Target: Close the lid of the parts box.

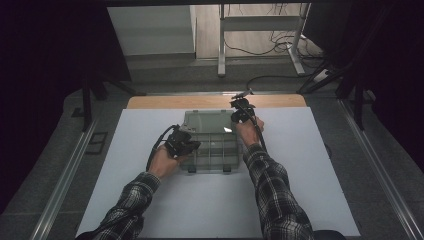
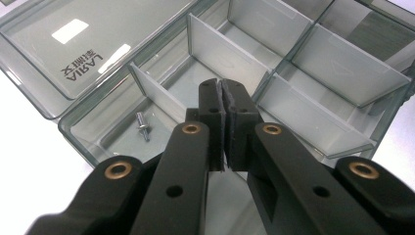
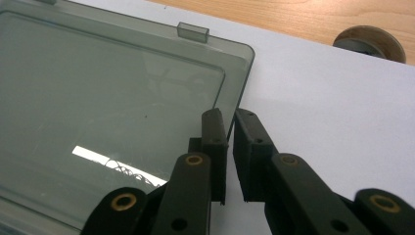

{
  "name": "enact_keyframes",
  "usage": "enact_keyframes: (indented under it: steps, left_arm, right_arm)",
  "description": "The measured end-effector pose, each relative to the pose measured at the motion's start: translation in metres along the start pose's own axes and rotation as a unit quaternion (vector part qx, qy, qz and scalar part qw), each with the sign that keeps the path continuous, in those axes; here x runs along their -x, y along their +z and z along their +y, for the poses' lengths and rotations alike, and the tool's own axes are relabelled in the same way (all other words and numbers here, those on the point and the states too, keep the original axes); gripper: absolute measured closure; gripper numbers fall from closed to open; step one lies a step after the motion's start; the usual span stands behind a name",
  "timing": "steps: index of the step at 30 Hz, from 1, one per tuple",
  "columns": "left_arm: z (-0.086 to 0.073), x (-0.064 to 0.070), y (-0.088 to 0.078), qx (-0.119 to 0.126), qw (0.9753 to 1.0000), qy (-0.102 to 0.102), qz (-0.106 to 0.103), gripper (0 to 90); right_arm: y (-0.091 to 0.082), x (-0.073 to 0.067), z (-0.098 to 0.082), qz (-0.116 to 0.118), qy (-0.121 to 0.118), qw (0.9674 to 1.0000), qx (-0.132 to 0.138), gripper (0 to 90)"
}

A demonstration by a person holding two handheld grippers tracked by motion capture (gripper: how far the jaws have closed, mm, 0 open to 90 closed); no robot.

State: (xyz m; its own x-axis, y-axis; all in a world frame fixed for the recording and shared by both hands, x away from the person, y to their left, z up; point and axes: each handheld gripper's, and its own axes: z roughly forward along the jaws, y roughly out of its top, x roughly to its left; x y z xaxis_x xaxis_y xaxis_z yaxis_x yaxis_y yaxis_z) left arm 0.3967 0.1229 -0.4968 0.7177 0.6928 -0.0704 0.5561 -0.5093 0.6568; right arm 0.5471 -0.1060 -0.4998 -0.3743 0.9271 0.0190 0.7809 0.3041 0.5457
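Lid (image 3: 112, 98) of the open organiser box (image 1: 212, 150) lies flat on the far side w/ its long edge running crosswise; my right gripper (image 3: 230, 122) has its jaws nipped on the lid's near-right corner edge; left gripper (image 2: 222, 105), shut & empty, hovers over the compartments.

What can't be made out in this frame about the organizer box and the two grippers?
- Right gripper: right gripper view; whether its jaws pinch the lid edge is hidden by the jaws themselves.
- Left gripper: left gripper view; shut jaws hide the compartment beneath.
- Screw: type too small to tell.
- Organizer box: high view; contents too small and dim.
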Motion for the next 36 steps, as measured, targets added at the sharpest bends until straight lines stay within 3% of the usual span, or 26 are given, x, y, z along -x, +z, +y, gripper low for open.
enact_keyframes:
  steps: [13, 17, 19, 26, 29, 32, 36]
  left_arm:
    - [0.002, -0.002, -0.007, 0.018, 0.9997, -0.013, -0.012, 80.9]
    - [0.002, -0.005, -0.010, 0.021, 0.9995, -0.019, -0.011, 80.6]
    - [0.001, -0.006, -0.012, 0.023, 0.9994, -0.023, -0.014, 80.6]
    - [-0.001, -0.009, -0.014, 0.024, 0.9993, -0.027, -0.011, 80.6]
    - [-0.002, -0.010, -0.015, 0.021, 0.9994, -0.026, -0.009, 80.6]
    - [-0.003, -0.013, -0.017, 0.026, 0.9990, -0.035, -0.009, 80.6]
    - [-0.005, -0.017, -0.019, 0.023, 0.9989, -0.041, -0.002, 80.8]
  right_arm:
    - [-0.001, -0.008, 0.001, -0.013, 0.012, 0.9997, 0.014, 87.3]
    - [-0.001, -0.008, 0.002, -0.010, 0.015, 0.9997, 0.016, 87.6]
    - [0.001, -0.007, 0.004, -0.005, 0.027, 0.9996, 0.008, 86.8]
    - [0.005, -0.013, 0.006, -0.029, -0.007, 0.9995, -0.006, 85.2]
    - [0.004, -0.014, 0.006, -0.032, 0.000, 0.9995, -0.002, 87.0]
    - [0.001, -0.014, 0.006, -0.021, 0.013, 0.9996, 0.009, 88.2]
    - [-0.004, -0.016, 0.007, -0.023, 0.004, 0.9994, 0.025, 88.5]
